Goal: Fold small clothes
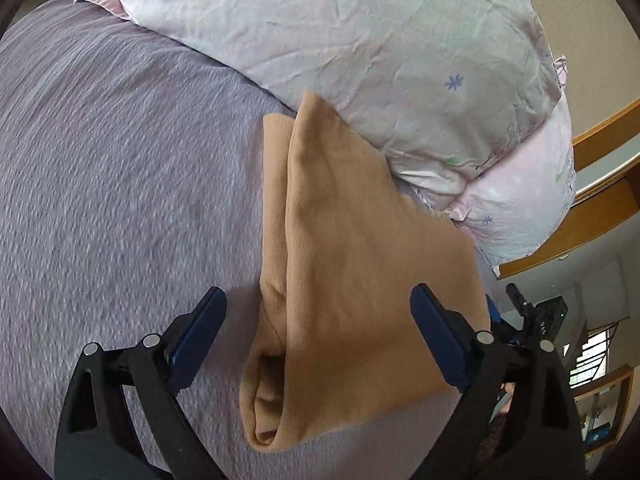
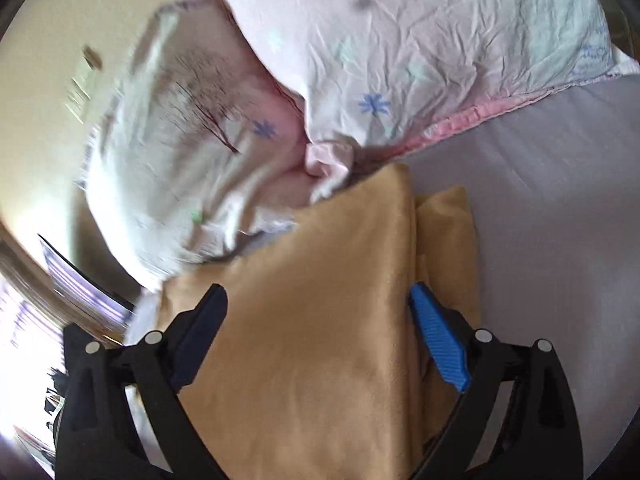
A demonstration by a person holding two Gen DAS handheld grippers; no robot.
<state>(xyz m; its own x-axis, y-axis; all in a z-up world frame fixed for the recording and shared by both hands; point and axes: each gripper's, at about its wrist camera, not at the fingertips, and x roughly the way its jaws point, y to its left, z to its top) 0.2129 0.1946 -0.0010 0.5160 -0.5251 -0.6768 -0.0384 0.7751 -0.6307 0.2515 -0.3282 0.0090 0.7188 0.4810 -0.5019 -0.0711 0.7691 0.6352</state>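
Nearest us in the left wrist view is the left claw (image 1: 318, 300), its fingers spread wide with the cloth (image 1: 344, 240) lying between and beyond them, gripping nothing. The right claw (image 2: 318, 298) is likewise spread apart over the same cloth (image 2: 320, 340), empty as far as we can see.

The cloth is a tan garment lying on the bed (image 1: 120, 180), already doubled lengthwise: one upper layer sits over a narrower lower layer whose edge shows along one side. Its far end touches the pillow (image 1: 360, 60), and the near end shows a rolled, open fold.

We judge that the step in hand is the next fold, most likely bringing the near end up toward the far end. To do it well, we should:

- Close each claw on both layers together at the near corners, so the lower layer does not slip and spoil the edge.
- Set the claws well apart along the near edge, keeping the cloth taut between them.
- Lift only enough to clear the bed, then carry the edge forward evenly, both sides at one pace.
- Stop short of the pillow (image 2: 400, 40), since the far end already lies against it and could ride up.

The right view is blurred, so we cannot tell fine details of the pillow side.
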